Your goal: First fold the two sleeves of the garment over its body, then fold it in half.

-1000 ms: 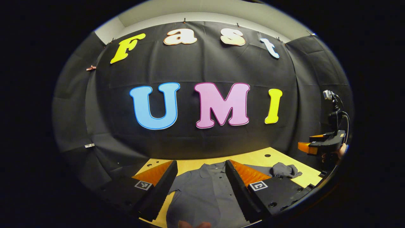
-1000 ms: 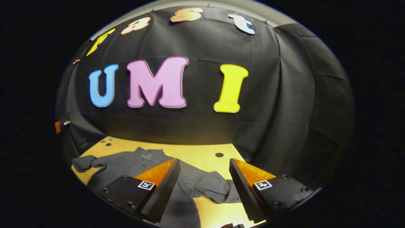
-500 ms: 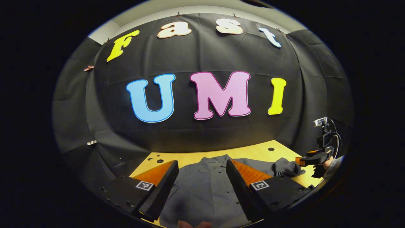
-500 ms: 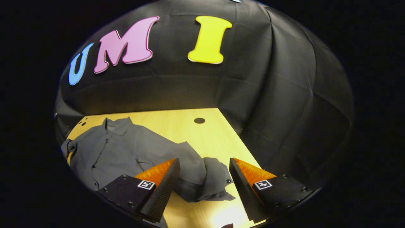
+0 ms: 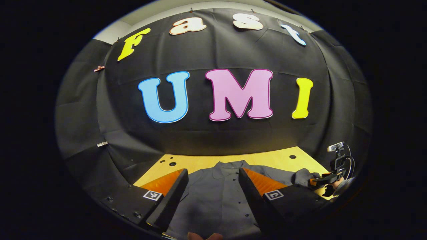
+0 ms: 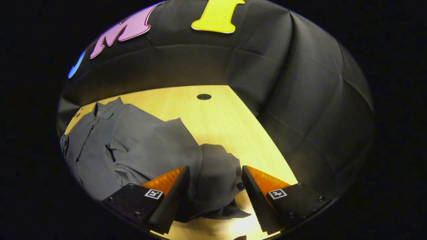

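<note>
Shirt: I see a grey button-front shirt lying flat on the wooden desk, collar toward the black cloth wall; in the left gripper view it sits at lower centre of the frame.

Right sleeve: in the right gripper view the sleeve is bunched and rumpled at lower centre, its buttoned cuff end lying on the desk, while the shirt's body spreads toward the left edge of the frame.

Left gripper: my left gripper hangs above the shirt's front placket with its fingers spread wide and nothing between them; I cannot tell whether the tips touch the cloth.

Right gripper: my right gripper has its fingers spread, one on each side of the crumpled sleeve end, not pressing it. In the left gripper view I see the same gripper at the lower right edge, low beside the sleeve bundle.

Desk: a round hole shows in the bare wood in the upper middle of the right gripper view, well apart from the sleeve.
</note>
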Demonstrator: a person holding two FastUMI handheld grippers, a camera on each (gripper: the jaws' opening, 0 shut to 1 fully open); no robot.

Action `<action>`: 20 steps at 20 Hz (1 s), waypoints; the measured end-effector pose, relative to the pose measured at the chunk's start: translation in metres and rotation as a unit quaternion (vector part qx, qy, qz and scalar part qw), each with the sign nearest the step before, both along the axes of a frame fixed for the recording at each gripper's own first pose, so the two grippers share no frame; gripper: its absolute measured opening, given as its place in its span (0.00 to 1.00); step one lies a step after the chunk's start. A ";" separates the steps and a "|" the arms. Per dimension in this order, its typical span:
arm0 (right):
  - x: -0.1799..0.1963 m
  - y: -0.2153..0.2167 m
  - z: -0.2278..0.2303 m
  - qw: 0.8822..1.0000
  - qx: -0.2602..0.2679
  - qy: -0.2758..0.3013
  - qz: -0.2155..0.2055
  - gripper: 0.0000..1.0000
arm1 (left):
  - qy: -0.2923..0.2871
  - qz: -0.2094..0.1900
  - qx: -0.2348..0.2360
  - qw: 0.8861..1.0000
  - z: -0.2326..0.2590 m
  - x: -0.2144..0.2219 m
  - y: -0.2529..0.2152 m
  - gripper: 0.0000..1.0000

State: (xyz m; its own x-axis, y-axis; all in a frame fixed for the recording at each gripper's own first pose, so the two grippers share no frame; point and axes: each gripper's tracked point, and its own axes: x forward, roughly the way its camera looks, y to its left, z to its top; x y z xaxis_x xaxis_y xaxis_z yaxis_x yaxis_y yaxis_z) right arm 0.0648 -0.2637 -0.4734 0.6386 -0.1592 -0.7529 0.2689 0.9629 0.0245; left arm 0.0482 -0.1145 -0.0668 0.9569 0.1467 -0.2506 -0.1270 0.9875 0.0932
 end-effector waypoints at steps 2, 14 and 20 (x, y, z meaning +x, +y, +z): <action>0.000 0.003 -0.008 1.000 0.026 -0.001 -0.003 0.98 | 0.001 0.007 0.005 1.000 0.001 0.002 0.000 0.96; -0.003 -0.008 0.028 0.998 0.033 -0.030 -0.034 0.07 | -0.001 0.009 0.017 1.000 0.006 -0.006 0.009 0.96; -0.024 -0.013 0.087 0.995 0.020 -0.072 -0.063 0.07 | -0.009 -0.011 0.007 1.000 0.008 -0.010 0.034 0.96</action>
